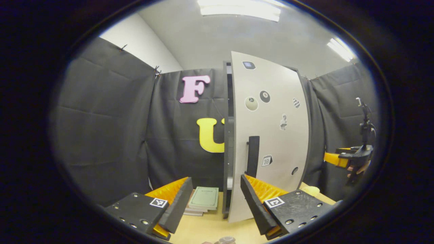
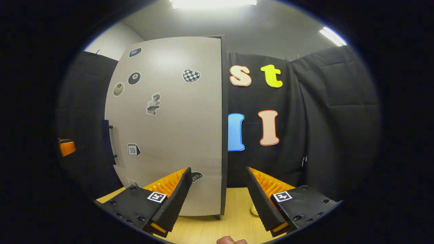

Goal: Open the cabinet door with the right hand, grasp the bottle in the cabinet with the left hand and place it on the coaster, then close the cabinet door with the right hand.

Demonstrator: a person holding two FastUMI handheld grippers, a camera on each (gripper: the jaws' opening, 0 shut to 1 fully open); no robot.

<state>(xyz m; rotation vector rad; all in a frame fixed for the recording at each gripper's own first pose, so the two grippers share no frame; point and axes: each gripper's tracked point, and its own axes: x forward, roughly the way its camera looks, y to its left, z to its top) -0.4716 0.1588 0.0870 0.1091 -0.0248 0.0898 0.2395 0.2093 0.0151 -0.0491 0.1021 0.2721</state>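
The cabinet (image 1: pixel 226 142) stands on the wooden table, and its pale door (image 1: pixel 271 135) with stickers is a little ajar. A dark gap shows along the door's left edge, beside the black handle (image 1: pixel 252 156). My left gripper (image 1: pixel 216 179) is open and empty, facing that gap from a short distance. In the right gripper view the same door (image 2: pixel 169 128) is at the left with its handle (image 2: pixel 107 142) at the far left edge. My right gripper (image 2: pixel 218 169) is open and empty, off the door's hinge side. A hand holds it at the far right (image 1: pixel 352 157). A small round brownish thing (image 1: pixel 227 240) lies at the near edge.
A stack of books (image 1: pixel 205 198) lies on the table (image 1: pixel 210 227) left of the cabinet's foot. A pale yellowish object (image 1: pixel 310 189) sits to the right of the door and appears again near my right gripper's finger (image 2: pixel 254 210). Black cloth walls close in the booth.
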